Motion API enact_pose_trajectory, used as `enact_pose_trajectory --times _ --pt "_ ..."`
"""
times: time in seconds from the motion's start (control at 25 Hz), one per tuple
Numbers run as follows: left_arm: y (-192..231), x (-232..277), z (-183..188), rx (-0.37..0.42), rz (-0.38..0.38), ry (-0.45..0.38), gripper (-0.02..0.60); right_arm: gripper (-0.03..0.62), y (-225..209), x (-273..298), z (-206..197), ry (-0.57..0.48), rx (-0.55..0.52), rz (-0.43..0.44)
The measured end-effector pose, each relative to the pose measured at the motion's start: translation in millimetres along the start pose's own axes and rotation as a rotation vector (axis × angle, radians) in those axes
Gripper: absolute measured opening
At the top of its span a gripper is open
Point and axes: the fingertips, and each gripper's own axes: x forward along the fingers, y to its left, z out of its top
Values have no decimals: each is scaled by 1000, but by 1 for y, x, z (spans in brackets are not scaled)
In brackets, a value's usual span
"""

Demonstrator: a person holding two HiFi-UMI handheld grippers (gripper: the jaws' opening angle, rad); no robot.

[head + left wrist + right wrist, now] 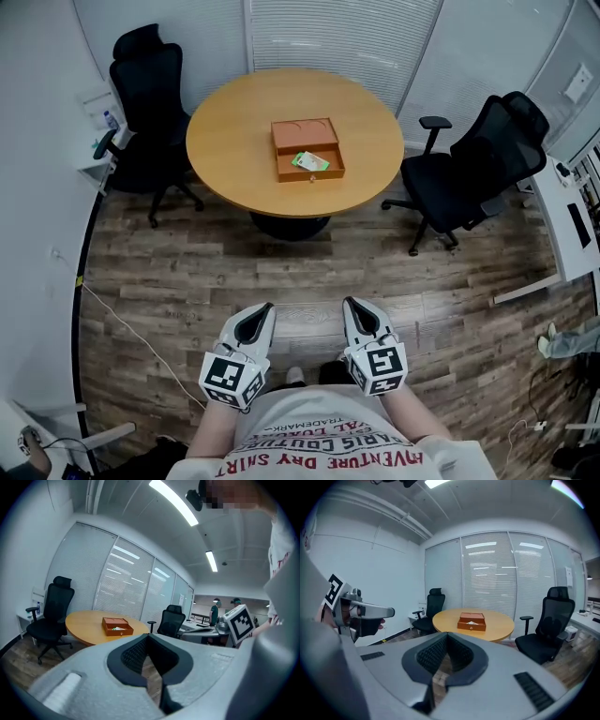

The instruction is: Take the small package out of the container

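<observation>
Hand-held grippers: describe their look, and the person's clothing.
The left hand-held gripper and right hand-held gripper are light grey tapered shells with black ribbed pads. Each carries a cube with black-and-white square markers. The person wears a pale T-shirt with red lettering.

At the bottom centre of the head view the person wears a pale grey T-shirt (pixel 319 427) with rows of red block lettering that reads upside down in the frame. The left gripper (pixel 263 315) and right gripper (pixel 353 312), low in the frame, have smooth light-grey shells that taper towards dark-lined tips. Each carries a marker cube (pixel 228 376) with black-and-white square patterns on its white faces. In the left gripper view the shells fill the lower half, framing black ribbed pads (pixel 132 655) that form a V-shaped notch.
</observation>
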Motion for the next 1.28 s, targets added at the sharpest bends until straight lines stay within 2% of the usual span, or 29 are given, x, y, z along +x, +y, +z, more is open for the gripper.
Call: enact_pose_trajectory --times 0.36,0.92,1.08,1.28 --pt "25 54 11 1 69 -13 12 8 -35 56 10 -9 -39 62" --pt "40 219 75 17 230 -38 12 8 -182 172 76 -37 -77 214" --pt "43 257 89 29 268 -48 12 8 -213 200 78 -12 -75 255" --pt "47 293 84 14 288 -20 12 8 -243 229 74 15 -69 273"
